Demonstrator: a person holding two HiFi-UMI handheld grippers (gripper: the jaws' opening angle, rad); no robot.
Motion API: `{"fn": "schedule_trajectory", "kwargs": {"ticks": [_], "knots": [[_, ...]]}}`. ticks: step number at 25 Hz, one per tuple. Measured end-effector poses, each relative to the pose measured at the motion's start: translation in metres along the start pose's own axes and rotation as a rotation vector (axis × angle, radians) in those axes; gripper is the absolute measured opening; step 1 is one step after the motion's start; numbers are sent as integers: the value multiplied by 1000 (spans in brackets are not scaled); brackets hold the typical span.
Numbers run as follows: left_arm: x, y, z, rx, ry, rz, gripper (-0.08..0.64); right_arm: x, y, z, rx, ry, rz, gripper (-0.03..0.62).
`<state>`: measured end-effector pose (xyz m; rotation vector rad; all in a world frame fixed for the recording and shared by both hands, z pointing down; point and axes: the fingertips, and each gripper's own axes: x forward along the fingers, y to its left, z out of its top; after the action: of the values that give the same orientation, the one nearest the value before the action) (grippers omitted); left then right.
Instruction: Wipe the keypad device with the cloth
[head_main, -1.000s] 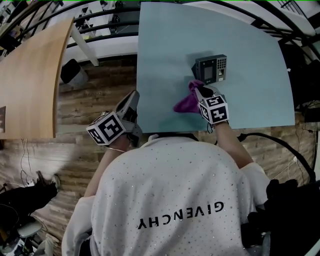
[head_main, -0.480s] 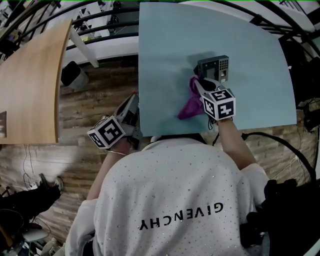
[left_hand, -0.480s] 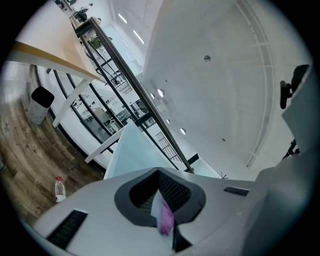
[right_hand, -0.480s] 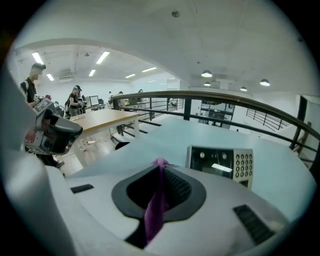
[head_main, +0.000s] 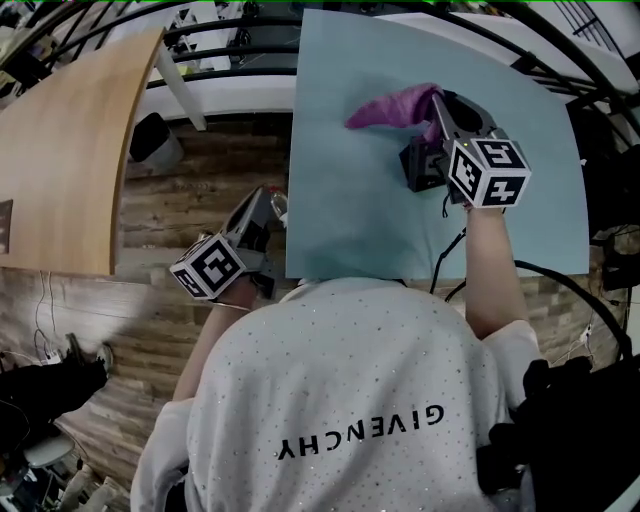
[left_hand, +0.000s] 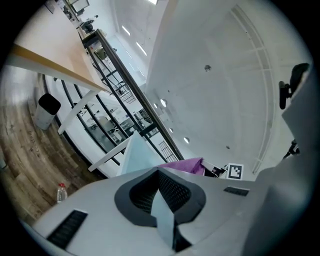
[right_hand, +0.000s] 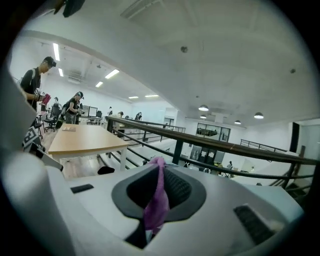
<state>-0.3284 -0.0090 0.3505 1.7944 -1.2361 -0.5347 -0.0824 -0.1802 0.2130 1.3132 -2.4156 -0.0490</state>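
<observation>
Right gripper (head_main: 447, 108): jaws clamped on the purple cloth (head_main: 392, 105), held up above the far part of the pale blue table (head_main: 350, 200). Cloth trails left from the jaws, clear of the surface.
Right gripper view confirms the pinch: a fold of cloth (right_hand: 157, 200) sits between the pads. It shows no device, only a railing, a wooden table (right_hand: 85, 140) and people far left.
Keypad device (head_main: 418, 168) shows in the head view only. It's on the blue table, just under the right gripper and mostly covered by it.
Left gripper (head_main: 262, 210): jaws together, nothing held, off the table's near-left edge over wood floor.
Left gripper view adds a bottle (left_hand: 61, 191) on the floor and a dark bin (left_hand: 47, 107).
Readable text: "GIVENCHY" on the back of the shirt (head_main: 340, 400), upside down in the head view.
</observation>
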Motion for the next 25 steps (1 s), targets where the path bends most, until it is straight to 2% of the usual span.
{"fn": "schedule_trajectory", "kwargs": {"ticks": [3, 10, 14, 20, 25], "knots": [[-2, 5, 2, -9, -7, 16, -8, 1, -4, -2, 32, -6, 4, 23], [11, -4, 0, 44, 10, -2, -6, 9, -1, -93, 177, 198, 27, 25], [19, -11, -7, 40, 26, -17, -6, 10, 3, -123, 129, 297, 41, 25], [19, -27, -9, 74, 29, -25, -6, 16, 0, -130, 68, 343, 81, 25], [-1, -25, 1, 108, -24, 37, -6, 23, -9, -137, 108, 364, 84, 25]]}}
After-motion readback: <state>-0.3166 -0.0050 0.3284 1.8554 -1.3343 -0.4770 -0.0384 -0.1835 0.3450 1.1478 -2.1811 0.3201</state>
